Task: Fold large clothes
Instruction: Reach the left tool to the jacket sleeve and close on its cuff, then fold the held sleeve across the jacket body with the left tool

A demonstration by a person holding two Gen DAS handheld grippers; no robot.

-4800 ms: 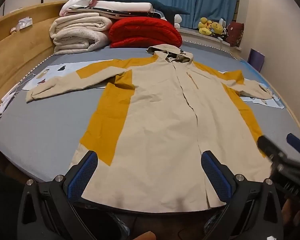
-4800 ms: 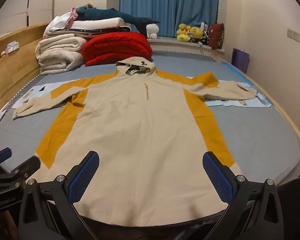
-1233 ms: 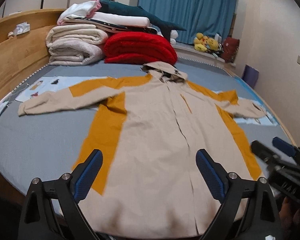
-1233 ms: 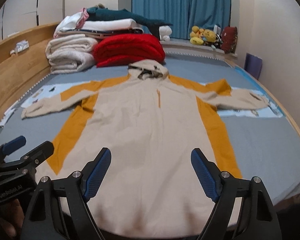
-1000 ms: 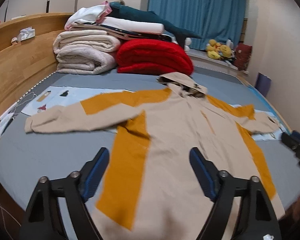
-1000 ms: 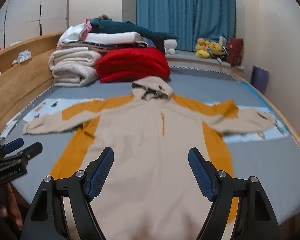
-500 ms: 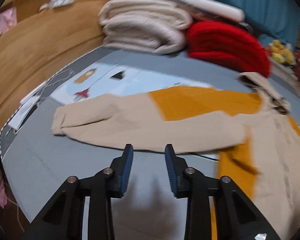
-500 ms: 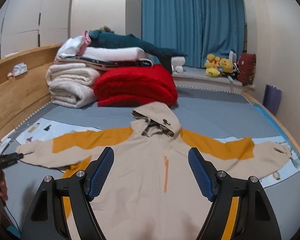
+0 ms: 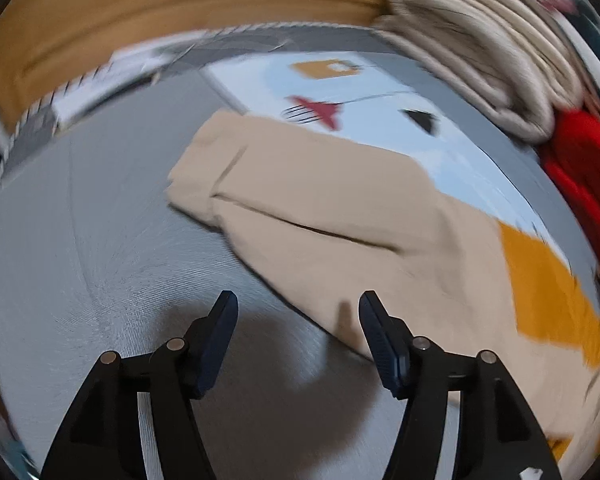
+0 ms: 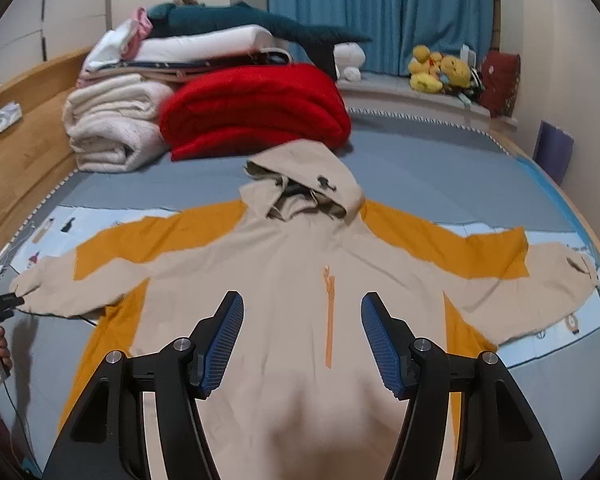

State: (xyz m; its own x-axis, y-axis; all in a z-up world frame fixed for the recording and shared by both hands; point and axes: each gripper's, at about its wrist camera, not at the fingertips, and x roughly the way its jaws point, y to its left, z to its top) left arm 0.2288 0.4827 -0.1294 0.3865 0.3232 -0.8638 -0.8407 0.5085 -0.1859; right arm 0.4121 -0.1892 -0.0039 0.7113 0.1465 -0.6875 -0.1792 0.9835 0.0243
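Jacket [image 10: 300, 280] lay flat on bed [image 10: 440, 168]. Left gripper [image 9: 298, 312] open just short of the sleeve [image 9: 300, 200] — should pinch the cuff edge, both layers. Right gripper [image 10: 302, 316] open over the chest.

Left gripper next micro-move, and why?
Probably ease the left gripper forward and down so its open jaws straddle the near edge of the beige sleeve, then close. The sleeve lies flat on the grey bed beside the jaws, ungrasped. The jacket is spread out, unfolded.
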